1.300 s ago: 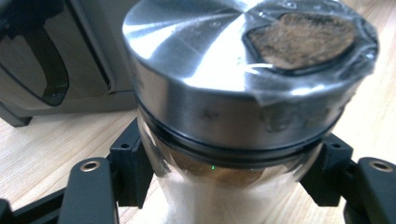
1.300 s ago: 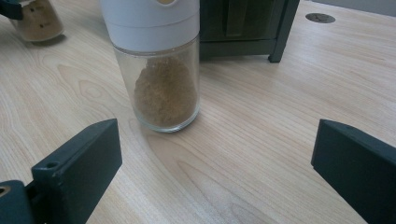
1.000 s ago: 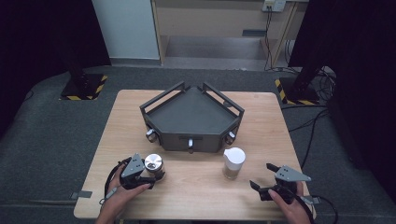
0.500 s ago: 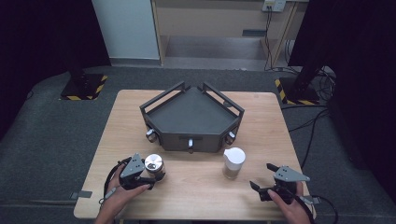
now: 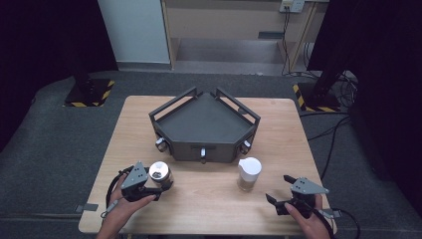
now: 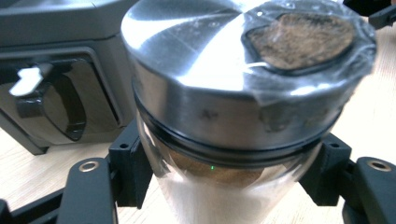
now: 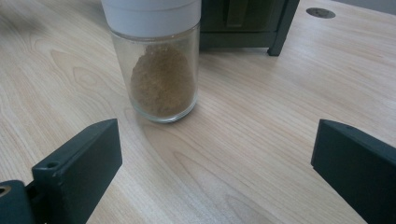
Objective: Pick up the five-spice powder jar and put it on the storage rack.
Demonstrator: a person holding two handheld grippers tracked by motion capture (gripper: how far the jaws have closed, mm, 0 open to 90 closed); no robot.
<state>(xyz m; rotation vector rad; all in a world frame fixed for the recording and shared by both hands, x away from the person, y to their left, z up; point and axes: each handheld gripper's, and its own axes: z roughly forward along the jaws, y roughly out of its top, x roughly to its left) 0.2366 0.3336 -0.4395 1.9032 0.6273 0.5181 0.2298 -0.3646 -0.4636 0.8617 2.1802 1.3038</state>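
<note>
A glass jar with a shiny steel lid (image 5: 160, 174) (image 6: 243, 88) stands at the front left of the table, brown powder inside. My left gripper (image 5: 155, 185) (image 6: 224, 182) is shut on its glass body just under the lid. A second glass jar with a white cap (image 5: 249, 173) (image 7: 159, 60), also holding brown powder, stands at the front right. My right gripper (image 5: 279, 191) (image 7: 212, 163) rests open on the table a short way in front of that jar, nothing between its jaws.
A dark grey angular tray (image 5: 205, 124) with raised rails and silver knobs on its front sits mid-table, just behind both jars. The wooden table (image 5: 209, 199) has bare room between the two grippers. Cables trail from each gripper toward the near edge.
</note>
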